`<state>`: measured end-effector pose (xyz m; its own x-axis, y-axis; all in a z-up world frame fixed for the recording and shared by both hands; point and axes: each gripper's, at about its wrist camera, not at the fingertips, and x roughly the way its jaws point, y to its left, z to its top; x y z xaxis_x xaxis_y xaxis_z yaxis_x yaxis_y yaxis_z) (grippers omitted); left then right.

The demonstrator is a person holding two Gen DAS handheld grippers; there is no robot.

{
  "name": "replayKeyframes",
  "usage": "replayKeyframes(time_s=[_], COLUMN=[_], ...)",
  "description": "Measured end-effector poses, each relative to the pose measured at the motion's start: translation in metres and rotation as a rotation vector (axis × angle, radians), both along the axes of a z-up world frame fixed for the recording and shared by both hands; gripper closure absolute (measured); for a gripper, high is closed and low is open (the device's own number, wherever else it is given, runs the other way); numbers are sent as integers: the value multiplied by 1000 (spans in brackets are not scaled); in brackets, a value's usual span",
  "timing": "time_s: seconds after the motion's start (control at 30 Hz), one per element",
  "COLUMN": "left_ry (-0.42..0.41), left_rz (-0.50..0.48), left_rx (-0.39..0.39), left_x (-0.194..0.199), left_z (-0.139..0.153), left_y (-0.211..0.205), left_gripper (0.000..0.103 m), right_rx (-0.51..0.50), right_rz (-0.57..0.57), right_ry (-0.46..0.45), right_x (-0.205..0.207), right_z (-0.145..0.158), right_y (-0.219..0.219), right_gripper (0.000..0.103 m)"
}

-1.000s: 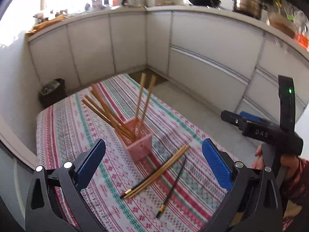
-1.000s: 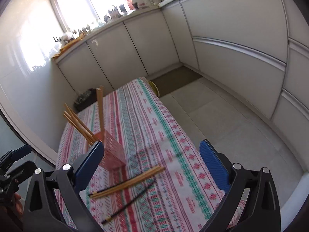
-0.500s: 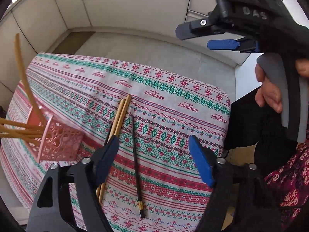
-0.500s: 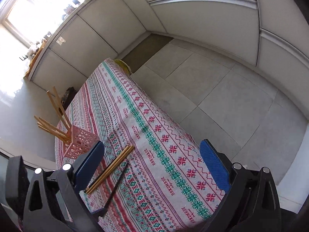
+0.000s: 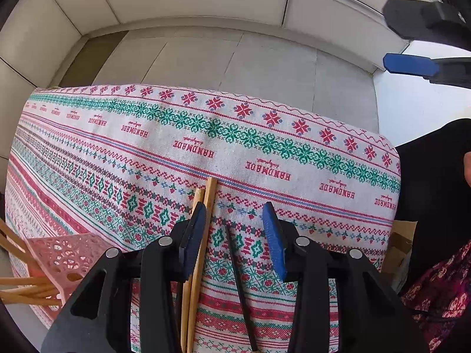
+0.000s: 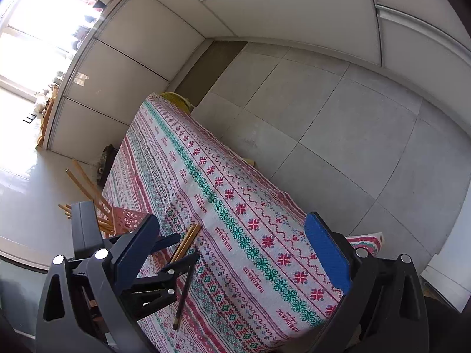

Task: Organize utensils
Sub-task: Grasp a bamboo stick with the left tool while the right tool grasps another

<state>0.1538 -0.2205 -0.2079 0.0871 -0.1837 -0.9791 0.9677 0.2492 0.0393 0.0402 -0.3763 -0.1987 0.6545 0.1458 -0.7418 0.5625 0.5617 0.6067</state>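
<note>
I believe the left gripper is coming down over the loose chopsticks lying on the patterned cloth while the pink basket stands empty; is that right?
Not quite: the pink basket is not empty. The left wrist view shows several wooden chopsticks sticking out of it. The rest holds: the left gripper, jaws closing, is over the loose chopsticks on the patterned cloth.

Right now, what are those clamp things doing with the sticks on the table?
A person is tidying chopsticks. The left gripper is down over the patterned tablecloth, its jaws closing around a black chopstick and a pair of wooden chopsticks lying flat. The right gripper waits wide open with nothing in it. The pink holder beside them already has other wooden chopsticks in it.
</note>
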Motion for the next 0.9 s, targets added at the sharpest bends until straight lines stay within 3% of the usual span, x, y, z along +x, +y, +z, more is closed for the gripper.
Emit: replayKeyframes(time_s=[0.33,0.5,0.63,0.83,0.9], left_ry=[80,119,88,42,28], left_rz=[36,47,138,354,408], left_rx=[55,55,74,-57,-133], left_x=[18,22,31,24,16], left_z=[-27,-27,-24,-17,-6], left_y=[-3,-1,0,26,41], left_gripper=[64,64,76,95,96], right_rx=[32,34,29,55,71], right_rz=[-13,-35,-39,-6,27], right_ry=[6,8,16,48,66], right_x=[-4,-6,-4,4,9], right_z=[-2,-3,-5,-12,-17], right_y=[-7,-10,-10,-4,3], right_gripper=[7,7,7,7,7])
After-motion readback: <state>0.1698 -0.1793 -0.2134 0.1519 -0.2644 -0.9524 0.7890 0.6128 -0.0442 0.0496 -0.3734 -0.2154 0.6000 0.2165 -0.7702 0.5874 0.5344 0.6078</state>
